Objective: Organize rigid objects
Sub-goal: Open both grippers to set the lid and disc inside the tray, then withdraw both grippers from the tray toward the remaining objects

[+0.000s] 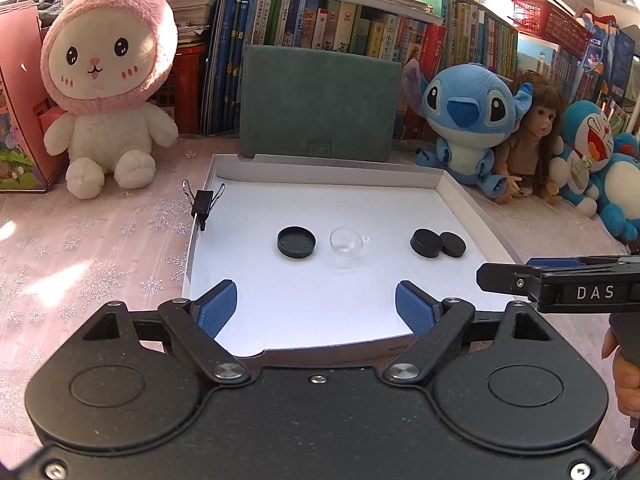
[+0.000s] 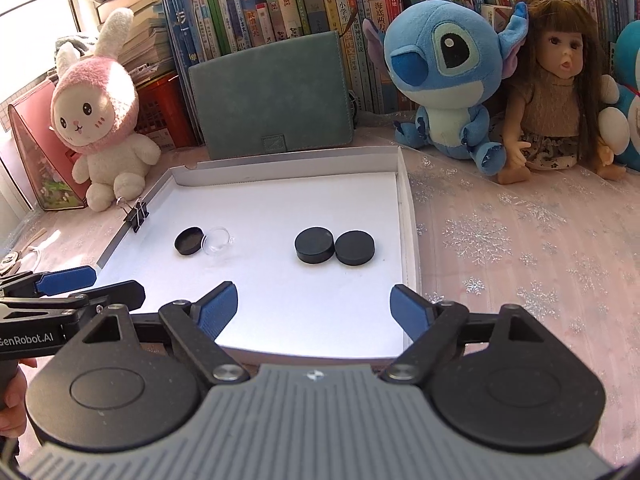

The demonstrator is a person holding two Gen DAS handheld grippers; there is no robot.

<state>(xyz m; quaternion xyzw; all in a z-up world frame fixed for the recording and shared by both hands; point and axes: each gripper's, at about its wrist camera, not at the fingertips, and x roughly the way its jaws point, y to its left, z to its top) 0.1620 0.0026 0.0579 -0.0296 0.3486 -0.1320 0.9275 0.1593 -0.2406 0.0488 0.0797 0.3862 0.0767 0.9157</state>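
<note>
**Tools apart over the tray**

The left tool (image 1: 316,304) hangs with its jaws wide apart and nothing between them, above the near edge of the white tray (image 1: 448,184). The right tool (image 2: 314,306) is likewise spread and empty. In the tray lie an upturned black lid (image 1: 296,242), a clear cup (image 1: 347,242) just beside it, and two black discs (image 1: 438,243) touching, well apart to the right. A binder clip (image 1: 202,202) grips the tray's left wall
</note>
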